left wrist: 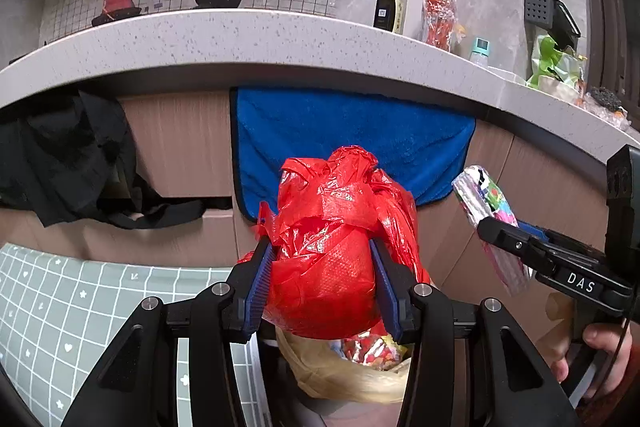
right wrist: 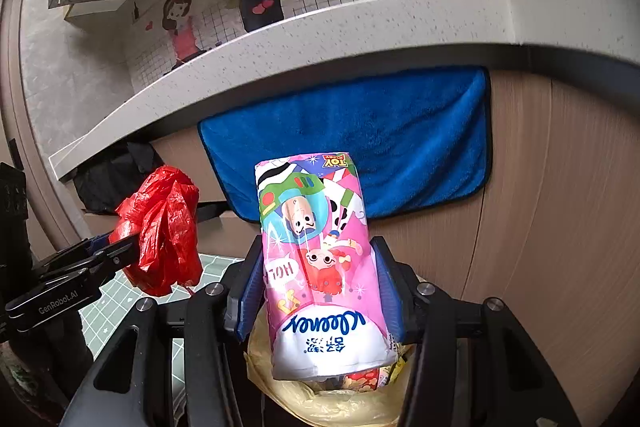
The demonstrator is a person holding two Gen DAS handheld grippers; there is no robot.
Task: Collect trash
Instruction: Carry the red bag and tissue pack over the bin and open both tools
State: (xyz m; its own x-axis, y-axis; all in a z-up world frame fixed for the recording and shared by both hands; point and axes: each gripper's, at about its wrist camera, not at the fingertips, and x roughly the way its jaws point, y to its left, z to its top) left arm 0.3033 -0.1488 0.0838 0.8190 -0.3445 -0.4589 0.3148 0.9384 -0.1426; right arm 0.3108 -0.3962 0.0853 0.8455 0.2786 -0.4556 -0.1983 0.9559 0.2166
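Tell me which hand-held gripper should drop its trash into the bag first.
Probably the left. The left hand-held gripper holds the red plastic bag directly over the open yellowish trash bag. The right hand-held gripper holds the tissue pack over the same opening, so it is nearly as ready.

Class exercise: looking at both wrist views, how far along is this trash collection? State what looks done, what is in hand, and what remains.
Done: the yellowish bin bag already holds colourful wrappers. In hand: the left gripper is shut on a crumpled red plastic bag, and the right gripper is shut on a pink tissue pack; both hang above the bin bag. Left: neither item has been dropped in yet.
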